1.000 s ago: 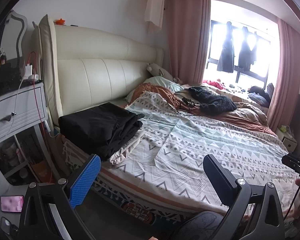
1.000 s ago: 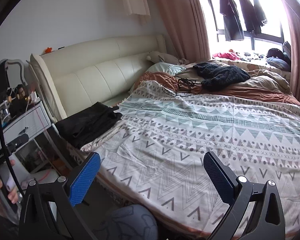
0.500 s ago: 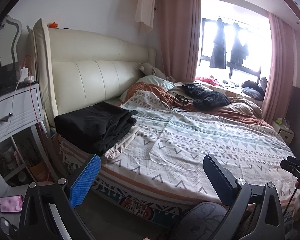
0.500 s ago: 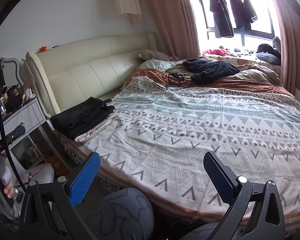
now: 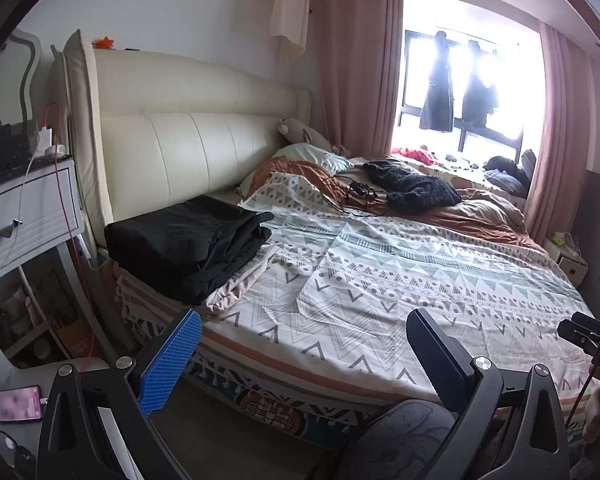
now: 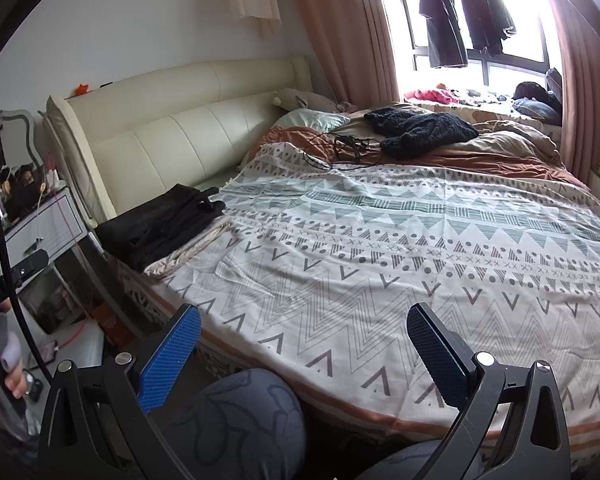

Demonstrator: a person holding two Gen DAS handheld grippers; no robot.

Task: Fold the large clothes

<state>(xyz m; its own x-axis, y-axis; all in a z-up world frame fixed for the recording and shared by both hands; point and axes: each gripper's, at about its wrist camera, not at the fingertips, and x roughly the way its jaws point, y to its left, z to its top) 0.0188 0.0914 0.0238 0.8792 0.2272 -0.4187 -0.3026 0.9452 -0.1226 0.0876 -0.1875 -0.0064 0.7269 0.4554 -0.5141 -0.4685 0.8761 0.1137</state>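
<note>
The left gripper is held level with its jaws spread wide, gripping nothing; one finger carries a blue textured pad, the other a dark one. The right gripper has the same pose, jaws wide apart and empty. In the right wrist view, the person's left hand wraps the left gripper's handle at the frame's left edge (fingertips curled around it). The person's knee in patterned grey fabric sits just beneath the right gripper.
</note>
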